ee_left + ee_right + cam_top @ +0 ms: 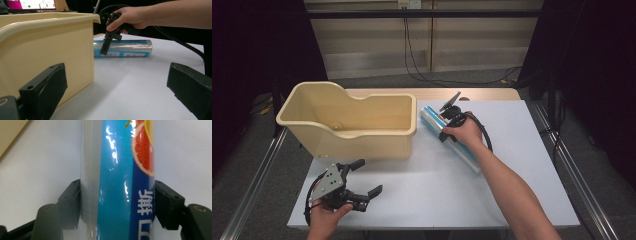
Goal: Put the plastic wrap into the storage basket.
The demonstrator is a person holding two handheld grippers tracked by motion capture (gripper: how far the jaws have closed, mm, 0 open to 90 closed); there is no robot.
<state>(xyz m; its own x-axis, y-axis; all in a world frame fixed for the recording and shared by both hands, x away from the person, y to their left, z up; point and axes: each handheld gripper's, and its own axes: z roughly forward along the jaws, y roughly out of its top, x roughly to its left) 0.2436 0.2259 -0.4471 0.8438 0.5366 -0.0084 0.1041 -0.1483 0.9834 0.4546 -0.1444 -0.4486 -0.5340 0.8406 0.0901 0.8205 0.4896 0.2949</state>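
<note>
The cream plastic tub (352, 122) takes up the far left of the white table (522, 165), its tall walls blocking any low pass there. Just right of it lies the blue cling-film roll (432, 120), running diagonally toward the near right; only a narrow strip of bare table separates roll and tub. The right gripper (451, 116) and its hand (466, 132) sit over the roll, jaws against both its sides. The near middle and far right of the table are open. The left gripper (362, 177), jaws spread, occupies the near left corner.
</note>
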